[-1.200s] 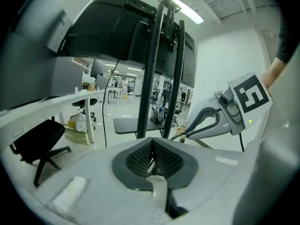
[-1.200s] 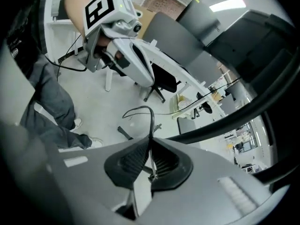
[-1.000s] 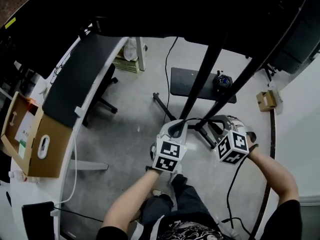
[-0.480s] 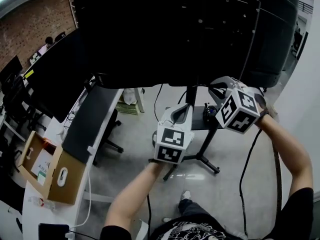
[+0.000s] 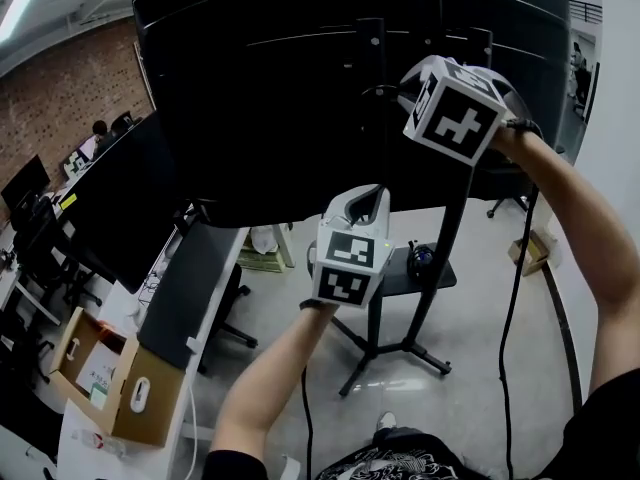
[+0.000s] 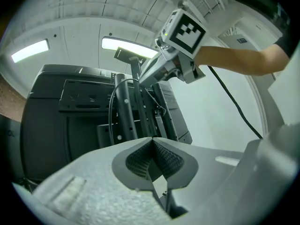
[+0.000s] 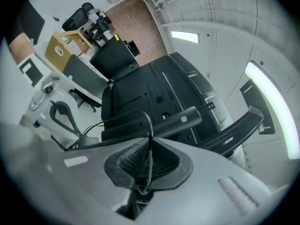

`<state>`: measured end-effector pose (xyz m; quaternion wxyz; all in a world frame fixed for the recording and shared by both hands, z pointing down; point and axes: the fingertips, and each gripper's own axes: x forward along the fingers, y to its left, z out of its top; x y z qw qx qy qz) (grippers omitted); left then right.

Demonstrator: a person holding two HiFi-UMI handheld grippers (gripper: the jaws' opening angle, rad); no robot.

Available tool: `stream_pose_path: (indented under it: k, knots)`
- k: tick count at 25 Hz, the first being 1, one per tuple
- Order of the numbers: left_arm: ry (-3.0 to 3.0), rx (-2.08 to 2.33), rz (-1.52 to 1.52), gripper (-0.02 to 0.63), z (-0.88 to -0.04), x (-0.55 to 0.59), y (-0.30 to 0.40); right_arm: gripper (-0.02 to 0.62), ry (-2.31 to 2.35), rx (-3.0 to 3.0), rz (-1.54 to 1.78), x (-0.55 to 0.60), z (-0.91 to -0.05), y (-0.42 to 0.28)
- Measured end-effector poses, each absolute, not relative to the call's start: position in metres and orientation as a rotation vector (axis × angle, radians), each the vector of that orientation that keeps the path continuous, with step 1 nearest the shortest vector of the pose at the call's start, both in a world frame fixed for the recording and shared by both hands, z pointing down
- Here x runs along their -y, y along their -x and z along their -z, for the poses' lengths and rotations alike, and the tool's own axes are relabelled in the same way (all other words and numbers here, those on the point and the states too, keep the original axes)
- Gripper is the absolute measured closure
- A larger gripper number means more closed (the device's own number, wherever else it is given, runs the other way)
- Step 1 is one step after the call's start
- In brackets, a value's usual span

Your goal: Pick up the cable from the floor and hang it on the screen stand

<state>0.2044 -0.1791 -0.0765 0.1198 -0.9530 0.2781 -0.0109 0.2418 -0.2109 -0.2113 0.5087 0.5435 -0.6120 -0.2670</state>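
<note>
only its own view shows right gripper [image 7: 148, 159] pinching cable [image 7: 149, 128].

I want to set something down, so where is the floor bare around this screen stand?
Bare grey floor lies between the black office chair and the black screen stand's splayed legs. Another patch lies right of those legs, up to the black lead hanging below the right forearm. Crowded: under the stand's black shelf, where the legs meet.
</note>
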Motion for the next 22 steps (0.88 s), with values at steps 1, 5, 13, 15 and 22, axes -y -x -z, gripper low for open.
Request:
stream_pose_path:
  k: [1, 5, 13, 15, 22]
  knots:
    - [2.78, -0.802, 0.028, 0.607, 0.083, 0.181, -0.207, 0.568, -1.342, 1.431, 0.664, 0.216, 0.234, -0.244]
    - [2.751, -0.779, 0.0, 0.607, 0.113, 0.187, -0.212, 0.568, -1.432, 1.371, 0.649, 0.232, 0.301, -0.249]
    - [2.727, -0.799, -0.047, 0.607, 0.164, 0.21, -0.212, 0.568, -1.542, 1.375, 0.548, 0.267, 0.365, -0.26]
    - [2.738, -0.803, -0.045, 0.607, 0.173, 0.217, -0.214, 0.568, -1.576, 1.361, 0.54, 0.275, 0.376, -0.268]
    - [2.771, -0.787, -0.03, 0.607, 0.191, 0.229, -0.225, 0.566, -1.732, 1.33, 0.542, 0.288, 0.42, -0.313]
